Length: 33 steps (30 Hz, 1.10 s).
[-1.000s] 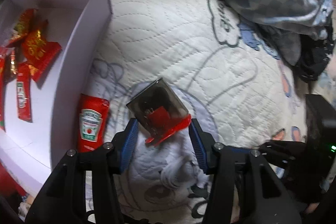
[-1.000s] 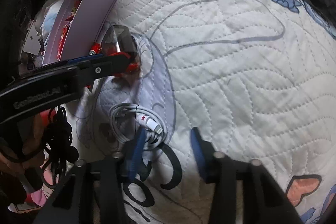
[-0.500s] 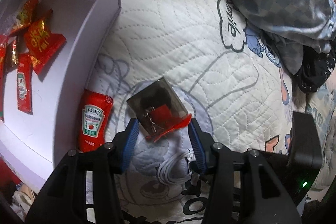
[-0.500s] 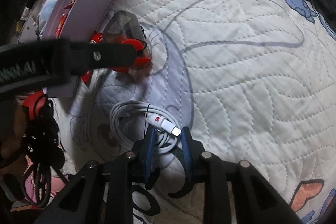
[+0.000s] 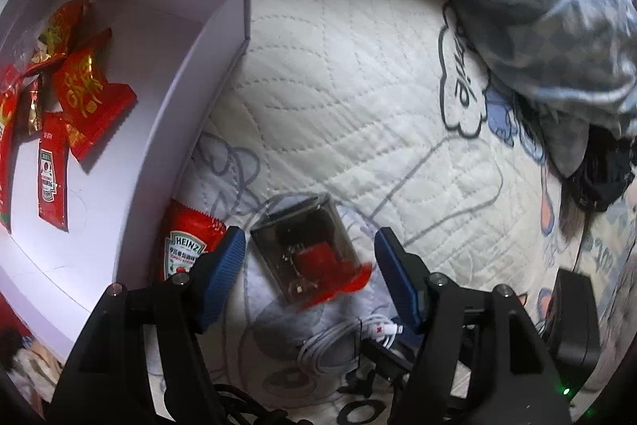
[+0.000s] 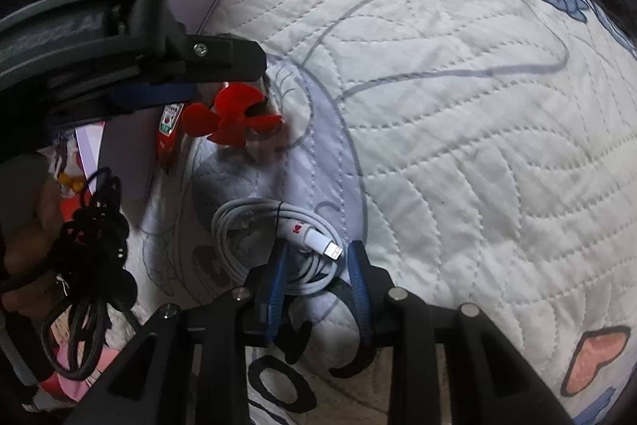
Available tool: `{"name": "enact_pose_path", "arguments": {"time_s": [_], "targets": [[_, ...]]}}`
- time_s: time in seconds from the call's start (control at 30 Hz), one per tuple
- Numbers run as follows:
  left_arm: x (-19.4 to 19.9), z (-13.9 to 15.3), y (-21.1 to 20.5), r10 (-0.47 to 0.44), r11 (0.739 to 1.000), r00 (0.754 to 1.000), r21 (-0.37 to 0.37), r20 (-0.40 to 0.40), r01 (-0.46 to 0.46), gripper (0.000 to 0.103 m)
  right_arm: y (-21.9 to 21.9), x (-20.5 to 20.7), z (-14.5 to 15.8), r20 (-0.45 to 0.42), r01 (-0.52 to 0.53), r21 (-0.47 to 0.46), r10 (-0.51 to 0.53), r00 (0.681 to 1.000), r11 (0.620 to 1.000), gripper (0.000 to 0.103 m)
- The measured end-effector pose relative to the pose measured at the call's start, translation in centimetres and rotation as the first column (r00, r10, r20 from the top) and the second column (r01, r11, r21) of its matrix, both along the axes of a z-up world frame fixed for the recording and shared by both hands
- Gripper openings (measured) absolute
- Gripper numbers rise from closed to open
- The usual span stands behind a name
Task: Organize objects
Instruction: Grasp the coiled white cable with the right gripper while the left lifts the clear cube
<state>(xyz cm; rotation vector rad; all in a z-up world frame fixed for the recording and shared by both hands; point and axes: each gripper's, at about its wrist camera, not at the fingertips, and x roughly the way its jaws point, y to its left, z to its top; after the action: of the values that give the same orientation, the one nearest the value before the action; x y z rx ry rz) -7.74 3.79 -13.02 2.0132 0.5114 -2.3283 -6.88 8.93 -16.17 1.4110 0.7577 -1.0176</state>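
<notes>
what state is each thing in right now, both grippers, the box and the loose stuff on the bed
left gripper: open, fingers either side of the case, not touching it
right gripper: closed on the cable
coiled white charging cable: bundled, lying on the quilt
smoky clear plastic case with red fan: lying on the quilt
red Heinz ketchup sachet: flat, outside the box
pale lilac cardboard box: open, red sachets inside

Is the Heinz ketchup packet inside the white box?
No: the Heinz ketchup packet lies on the quilt, outside the white box.

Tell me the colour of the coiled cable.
White coiled cable, clearest in the right wrist view.
</notes>
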Motion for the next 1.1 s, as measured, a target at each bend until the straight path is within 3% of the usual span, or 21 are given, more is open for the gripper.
{"name": "enact_pose_path", "arguments": {"time_s": [0.07, 0.13, 0.4, 0.8, 0.83, 1.1], "targets": [[-0.2, -0.1, 0.2, -0.007, 1.0, 1.0, 0.008, 0.0, 0.007, 0.063, 0.1, -0.2, 0.0, -0.001, 0.002, -0.001, -0.002, 1.0, 1.0, 0.021], [-0.5, -0.2, 0.3, -0.007, 1.0, 1.0, -0.006, 0.0, 0.007, 0.046, 0.2, -0.5, 0.0, 0.01, 0.006, 0.001, -0.006, 1.0, 1.0, 0.016], [0.0, 0.0, -0.2, -0.012, 1.0, 1.0, 0.018, -0.002, 0.012, 0.044, 1.0, -1.1, 0.8, 0.017, 0.035, -0.027, -0.034, 0.999, 0.999, 0.01], [3.0, 4.8, -0.3, -0.06, 0.997, 0.992, 0.038, -0.111, 0.065, 0.044, 1.9, -1.8, 3.4, 0.025, 0.062, -0.091, -0.06, 0.998, 0.994, 0.007], [3.2, 5.2, -0.4, -0.065, 0.997, 0.991, 0.035, -0.119, 0.07, 0.044, 2.3, -2.1, 3.7, 0.037, 0.002, -0.099, 0.002, 0.999, 0.995, 0.007], [5.8, 7.8, -1.2, -0.109, 0.994, 0.983, 0.005, -0.151, 0.111, 0.044, 3.5, -2.8, 5.0, 0.018, 0.008, -0.1, -0.006, 1.0, 0.995, 0.007]]}}
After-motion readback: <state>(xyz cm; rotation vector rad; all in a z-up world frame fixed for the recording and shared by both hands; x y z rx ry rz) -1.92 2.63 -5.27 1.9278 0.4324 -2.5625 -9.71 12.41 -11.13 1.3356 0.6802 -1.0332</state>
